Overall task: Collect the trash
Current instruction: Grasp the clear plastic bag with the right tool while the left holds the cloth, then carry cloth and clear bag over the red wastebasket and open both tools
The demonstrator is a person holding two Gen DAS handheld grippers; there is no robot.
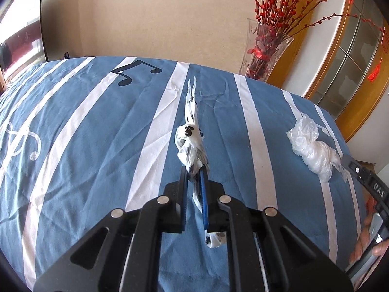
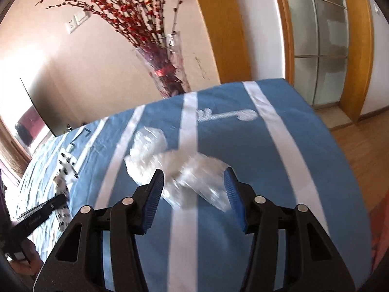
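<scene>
Left wrist view: the left gripper [image 1: 194, 170] has its jaws pressed together on a twisted white bag with black spots [image 1: 190, 141], pinching it near its lower end; the bag's knotted body and long tail lie ahead on the blue striped sheet [image 1: 85, 133], and a scrap of the same bag shows beneath the fingers. To the right, well apart from it, a crumpled clear plastic bag [image 1: 310, 143] rests on the sheet, with the tip of the right gripper [image 1: 352, 166] just beside its near end. A glass vase of red berry branches [image 1: 265, 48] stands behind the far edge of the bed. Right wrist view: the right gripper [image 2: 193, 180] has its jaws spread wide, the clear plastic bag [image 2: 175, 168] lying between and just beyond the fingertips; the picture is blurred here, so contact cannot be told. At far left the spotted bag [image 2: 63, 170] appears with the left gripper's finger [image 2: 46, 206] laid against it. Judged from these positions, the first piece of trash is secured and the step in hand is the approach to the second; the next move calls for settling the open jaws around the bulk of the thin film and closing there, since it would slip easily from a pinch on a loose edge. Only the left view shows the closed grip itself; only the right view shows the open jaws bracketing the clear bag.
</scene>
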